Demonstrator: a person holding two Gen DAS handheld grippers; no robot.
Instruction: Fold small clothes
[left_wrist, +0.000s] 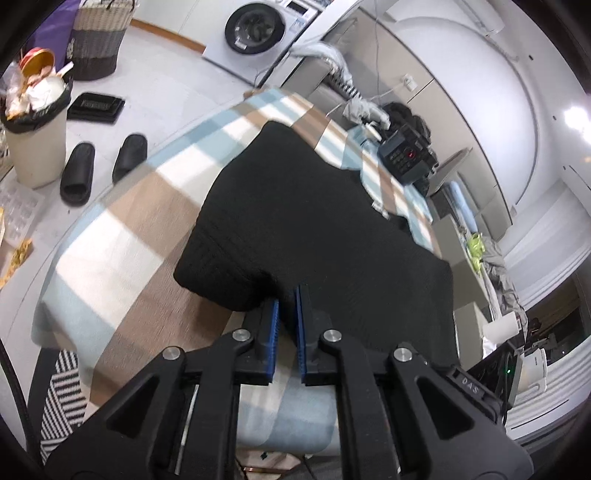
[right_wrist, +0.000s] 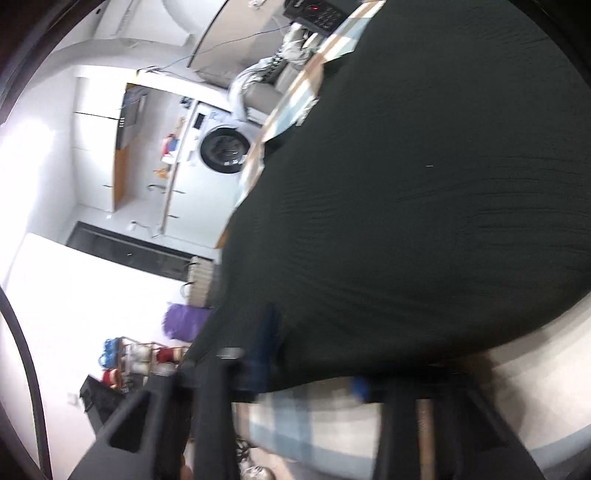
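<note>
A black garment (left_wrist: 303, 206) lies spread on the checked blue, brown and white tablecloth (left_wrist: 122, 236). My left gripper (left_wrist: 287, 301) is shut on the garment's near edge, which bunches up between the blue pads (left_wrist: 274, 317) and lifts slightly. In the blurred, rolled right wrist view the same black garment (right_wrist: 424, 184) fills most of the picture. My right gripper (right_wrist: 314, 350) sits at its near edge over the tablecloth (right_wrist: 314, 417). Cloth drapes over its fingertips, hiding how the jaws stand.
A black keypad device (left_wrist: 404, 157) and grey clothes sit at the table's far end. On the floor to the left are a full bin (left_wrist: 35, 144), two black slippers (left_wrist: 99, 166), a woven basket (left_wrist: 99, 37) and a washing machine (left_wrist: 255, 33).
</note>
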